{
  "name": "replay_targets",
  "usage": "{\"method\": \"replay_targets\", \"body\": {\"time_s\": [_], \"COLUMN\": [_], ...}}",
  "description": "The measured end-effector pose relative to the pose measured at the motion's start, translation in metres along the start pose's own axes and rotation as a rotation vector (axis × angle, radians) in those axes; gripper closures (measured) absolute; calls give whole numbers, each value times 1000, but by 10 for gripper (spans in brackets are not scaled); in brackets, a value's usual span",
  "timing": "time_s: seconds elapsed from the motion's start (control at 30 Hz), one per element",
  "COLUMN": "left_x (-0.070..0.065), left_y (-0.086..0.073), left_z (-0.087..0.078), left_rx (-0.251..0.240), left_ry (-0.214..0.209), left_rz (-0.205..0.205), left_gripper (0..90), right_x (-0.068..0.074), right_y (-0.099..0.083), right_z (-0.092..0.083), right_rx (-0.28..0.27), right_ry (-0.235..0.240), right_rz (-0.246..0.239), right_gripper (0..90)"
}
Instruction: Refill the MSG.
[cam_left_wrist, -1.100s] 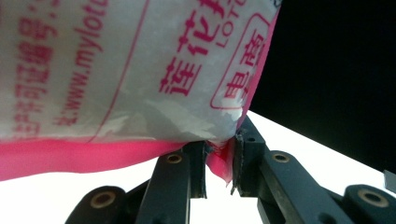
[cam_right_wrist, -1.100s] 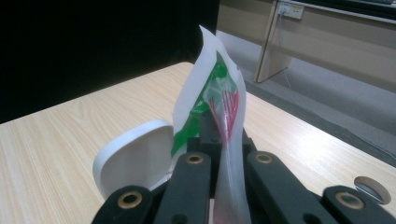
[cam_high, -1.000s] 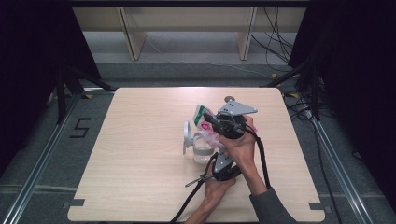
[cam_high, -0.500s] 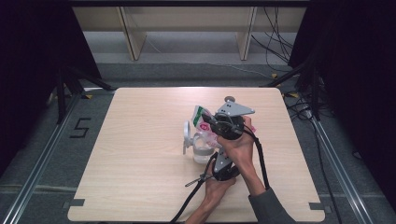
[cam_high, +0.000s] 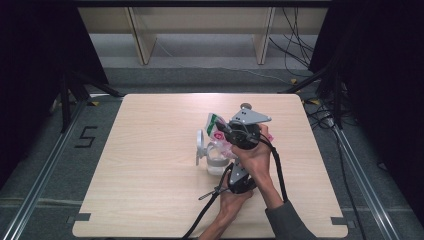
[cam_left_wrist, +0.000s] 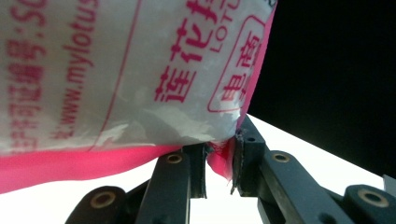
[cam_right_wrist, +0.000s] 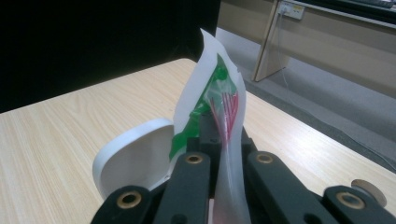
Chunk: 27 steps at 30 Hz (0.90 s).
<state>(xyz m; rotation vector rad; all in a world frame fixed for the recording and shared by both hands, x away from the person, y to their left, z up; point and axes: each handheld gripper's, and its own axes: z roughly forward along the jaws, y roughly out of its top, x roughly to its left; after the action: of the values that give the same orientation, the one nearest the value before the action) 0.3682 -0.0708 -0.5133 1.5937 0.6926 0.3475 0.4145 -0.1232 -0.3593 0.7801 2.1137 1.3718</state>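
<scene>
Here, packet (cam_high: 216, 128) pinched by both grippers (mid-table), edges well apart.

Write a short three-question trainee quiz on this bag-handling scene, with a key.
1. True or false: the right gripper is shut on the plastic bag.
2. What colour is the bag's edge that the left gripper pinches? A blue, B pink, C black.
3. What does the white container stand on?

Key: 1 true. 2 B. 3 The wooden table, just left of the grippers in the high view.
</scene>
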Motion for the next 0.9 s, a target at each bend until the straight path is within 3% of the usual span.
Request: {"method": "replay_targets", "body": {"time_s": [0.1,0.33,0.4,0.47,0.9], "left_x": [0,-2,-2,-2,-1], "left_y": [0,1,2,1,2], "left_z": [0,0,-1,1,1], "left_rx": [-2,-6,16,-9,-10], "left_ry": [0,6,21,4,7], "left_rz": [-5,0,3,0,1], "left_gripper": [776,776,776,776,777], "right_x": [1,1,1,1,0], "right_y": [0,1,1,1,2], "right_z": [1,3,2,2,0], "right_rx": [14,14,17,16,13], "right_ry": [20,15,24,22,24], "right_rz": [5,7,15,13,13], "right_gripper": [895,894,894,893,893]}}
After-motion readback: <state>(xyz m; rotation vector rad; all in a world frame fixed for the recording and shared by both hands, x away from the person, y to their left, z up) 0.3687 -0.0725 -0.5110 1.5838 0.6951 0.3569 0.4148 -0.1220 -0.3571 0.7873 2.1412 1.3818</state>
